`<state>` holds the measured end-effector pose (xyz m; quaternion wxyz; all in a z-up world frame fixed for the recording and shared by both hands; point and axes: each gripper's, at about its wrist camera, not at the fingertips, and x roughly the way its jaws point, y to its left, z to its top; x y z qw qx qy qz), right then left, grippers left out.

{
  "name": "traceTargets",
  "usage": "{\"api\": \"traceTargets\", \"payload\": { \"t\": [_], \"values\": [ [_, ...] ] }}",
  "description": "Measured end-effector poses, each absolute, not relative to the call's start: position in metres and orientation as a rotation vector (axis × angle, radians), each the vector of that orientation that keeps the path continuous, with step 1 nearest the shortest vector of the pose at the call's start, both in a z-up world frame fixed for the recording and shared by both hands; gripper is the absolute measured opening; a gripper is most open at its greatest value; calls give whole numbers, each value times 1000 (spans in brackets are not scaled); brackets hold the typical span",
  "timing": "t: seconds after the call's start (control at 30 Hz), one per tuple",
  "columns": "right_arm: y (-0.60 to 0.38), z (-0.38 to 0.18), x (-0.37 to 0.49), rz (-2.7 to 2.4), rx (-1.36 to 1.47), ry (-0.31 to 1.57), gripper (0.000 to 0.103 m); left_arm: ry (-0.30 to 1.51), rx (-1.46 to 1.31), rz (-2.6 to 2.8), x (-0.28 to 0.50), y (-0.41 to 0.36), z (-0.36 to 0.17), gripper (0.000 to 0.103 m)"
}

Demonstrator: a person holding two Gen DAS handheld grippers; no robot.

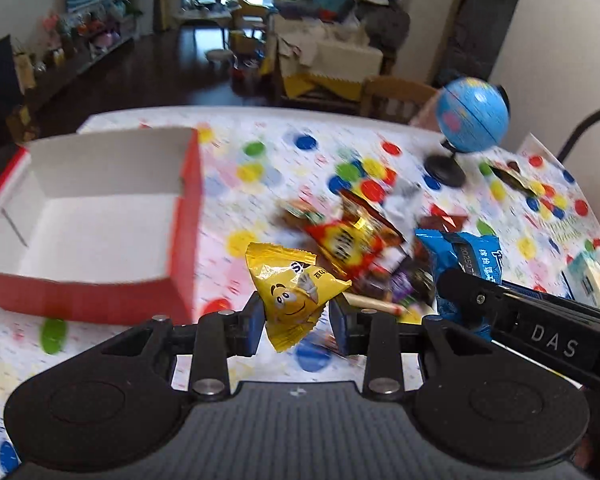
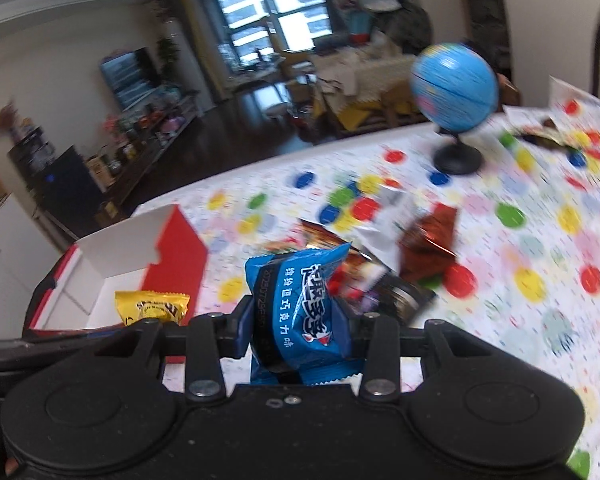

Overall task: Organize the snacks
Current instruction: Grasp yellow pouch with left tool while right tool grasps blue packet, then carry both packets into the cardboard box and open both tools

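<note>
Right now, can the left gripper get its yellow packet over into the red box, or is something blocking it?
Probably yes. The left gripper grips the yellow packet, and the red box sits open-topped and looks empty, with bare tablecloth between them. The snack pile lies on the other side.

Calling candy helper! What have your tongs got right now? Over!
Left tongs shut on yellow triangular candy packet. Right tongs shut on blue chocolate wrapper. Red cardboard box open, empty. Nothing blocking it.
</note>
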<state>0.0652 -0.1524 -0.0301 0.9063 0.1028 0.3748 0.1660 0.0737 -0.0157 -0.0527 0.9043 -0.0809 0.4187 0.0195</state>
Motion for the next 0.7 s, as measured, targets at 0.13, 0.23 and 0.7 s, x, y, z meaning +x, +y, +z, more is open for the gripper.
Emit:
{"api": "traceTargets", "payload": {
  "t": [0.13, 0.23, 0.7],
  "values": [
    [-128, -19, 68, 378, 179, 747, 38, 849, -175, 69, 73, 7, -42, 34],
    [-108, -12, 71, 407, 151, 731, 38, 837, -176, 86, 75, 25, -36, 34],
    [2, -2, 94, 490, 48, 725, 38, 835, -177, 159, 93, 133, -26, 34]
  ]
}}
